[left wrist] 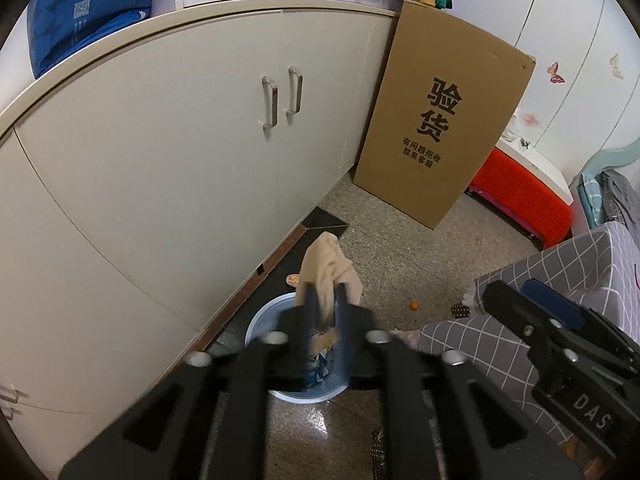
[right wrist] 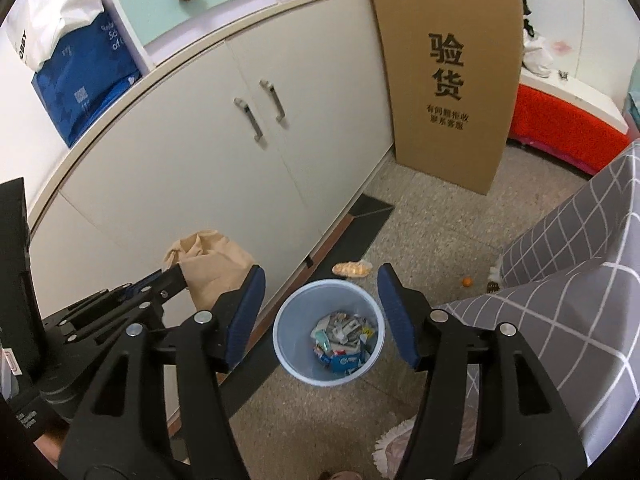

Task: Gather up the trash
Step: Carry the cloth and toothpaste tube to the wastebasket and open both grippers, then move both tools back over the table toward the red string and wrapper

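Note:
My left gripper point(left wrist: 326, 300) hovers over the pale blue trash bin point(left wrist: 256, 322). Its fingers stand slightly apart, and a crumpled brown paper bag point(left wrist: 328, 264) sticks up between them. The right wrist view shows the same bag point(right wrist: 212, 264) in the air beside the cabinet, at the left gripper's point(right wrist: 176, 276) tip. My right gripper point(right wrist: 322, 292) is open and empty, framing the bin point(right wrist: 280, 332), which holds several wrappers. A snack packet point(right wrist: 352, 269) and a small orange ball point(right wrist: 467, 281) lie on the floor beyond the bin.
White cabinet doors point(right wrist: 200, 168) run along the left, with a dark skirting strip at the floor. A tall cardboard box point(right wrist: 448, 80) leans at the back, with a red stool point(right wrist: 560, 120) beside it. A person's grey checked trouser legs point(right wrist: 580, 280) fill the right side.

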The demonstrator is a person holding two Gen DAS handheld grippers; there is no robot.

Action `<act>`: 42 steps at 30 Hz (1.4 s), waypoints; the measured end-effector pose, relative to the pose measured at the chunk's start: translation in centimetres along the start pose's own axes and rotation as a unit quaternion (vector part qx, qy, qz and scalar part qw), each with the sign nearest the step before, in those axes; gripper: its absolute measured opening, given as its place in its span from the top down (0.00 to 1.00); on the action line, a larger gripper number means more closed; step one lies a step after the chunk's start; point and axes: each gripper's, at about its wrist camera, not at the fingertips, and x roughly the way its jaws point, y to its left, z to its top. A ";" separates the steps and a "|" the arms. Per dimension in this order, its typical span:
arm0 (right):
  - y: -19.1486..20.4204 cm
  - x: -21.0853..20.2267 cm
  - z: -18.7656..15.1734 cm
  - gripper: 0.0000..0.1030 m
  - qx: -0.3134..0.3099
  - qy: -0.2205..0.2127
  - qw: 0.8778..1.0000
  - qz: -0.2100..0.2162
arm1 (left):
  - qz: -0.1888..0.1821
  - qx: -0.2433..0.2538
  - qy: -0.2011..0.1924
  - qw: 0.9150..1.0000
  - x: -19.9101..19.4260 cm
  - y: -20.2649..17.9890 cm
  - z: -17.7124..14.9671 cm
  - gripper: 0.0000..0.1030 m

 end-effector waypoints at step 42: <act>-30.0 -25.3 -3.9 0.38 0.154 -0.122 0.968 -0.157 | -0.154 0.170 -0.028 0.973 -9.3 -34.7 -5.1 0.26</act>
